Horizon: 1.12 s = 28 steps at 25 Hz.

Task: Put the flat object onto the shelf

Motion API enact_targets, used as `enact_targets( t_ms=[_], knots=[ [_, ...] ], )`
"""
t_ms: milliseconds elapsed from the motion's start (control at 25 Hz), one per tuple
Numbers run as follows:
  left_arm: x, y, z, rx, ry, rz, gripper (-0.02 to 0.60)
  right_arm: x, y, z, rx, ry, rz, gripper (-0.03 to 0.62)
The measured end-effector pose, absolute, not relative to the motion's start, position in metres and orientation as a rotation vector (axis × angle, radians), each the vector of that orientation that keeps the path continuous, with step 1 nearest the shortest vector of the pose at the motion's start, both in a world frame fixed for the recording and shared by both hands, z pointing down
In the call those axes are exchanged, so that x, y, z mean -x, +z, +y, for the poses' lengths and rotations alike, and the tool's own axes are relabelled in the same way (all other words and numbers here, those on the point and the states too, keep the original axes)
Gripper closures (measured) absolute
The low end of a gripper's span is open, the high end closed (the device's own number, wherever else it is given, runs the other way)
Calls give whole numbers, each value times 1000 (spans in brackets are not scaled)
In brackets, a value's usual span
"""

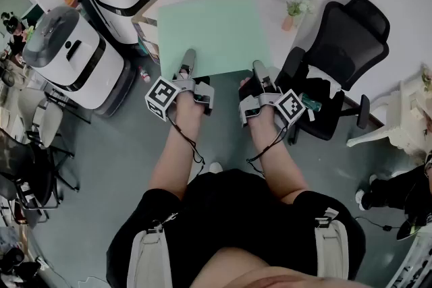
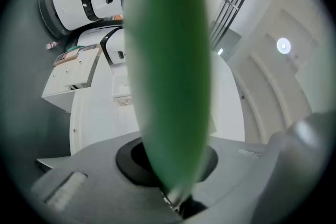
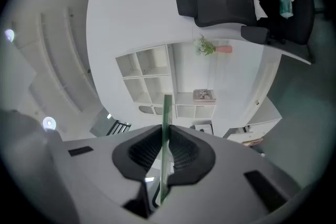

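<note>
A flat pale-green board [image 1: 211,36] is held out in front of me, level, above the floor. My left gripper [image 1: 187,61] is shut on its near edge at the left, and my right gripper [image 1: 259,69] is shut on the near edge at the right. In the left gripper view the green board [image 2: 167,71] rises blurred from between the jaws and fills the middle. Seen edge-on in the right gripper view, the board [image 3: 165,144] is a thin green line clamped between the two black pads [image 3: 144,150]. A white cubby shelf [image 3: 157,81] stands ahead, with a framed picture [image 3: 203,95] in it.
Two white machines [image 1: 74,57] stand at the left. A black office chair [image 1: 337,57] is at the right, next to a white desk with a small potted plant [image 1: 295,7]. A white stool [image 1: 395,121] stands further right. Dark chairs [image 1: 30,158] line the left edge.
</note>
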<state>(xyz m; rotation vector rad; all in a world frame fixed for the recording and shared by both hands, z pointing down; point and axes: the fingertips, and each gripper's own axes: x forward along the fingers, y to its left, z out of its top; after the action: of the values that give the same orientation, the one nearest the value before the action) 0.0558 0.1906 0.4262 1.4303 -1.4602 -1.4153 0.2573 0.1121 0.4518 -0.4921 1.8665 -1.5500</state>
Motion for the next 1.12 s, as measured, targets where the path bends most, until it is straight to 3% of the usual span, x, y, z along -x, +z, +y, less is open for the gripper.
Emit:
enact_targets(
  t_ms=[680,1120],
  knots=[
    [-92,453,230,-1337,-1379,-1449,557,-282,469,128,583,-1607,1795,537],
    [-61,461,214,-1328,-1367,-1436,557,-249,475,110,611,-1619,1805,536]
  ],
)
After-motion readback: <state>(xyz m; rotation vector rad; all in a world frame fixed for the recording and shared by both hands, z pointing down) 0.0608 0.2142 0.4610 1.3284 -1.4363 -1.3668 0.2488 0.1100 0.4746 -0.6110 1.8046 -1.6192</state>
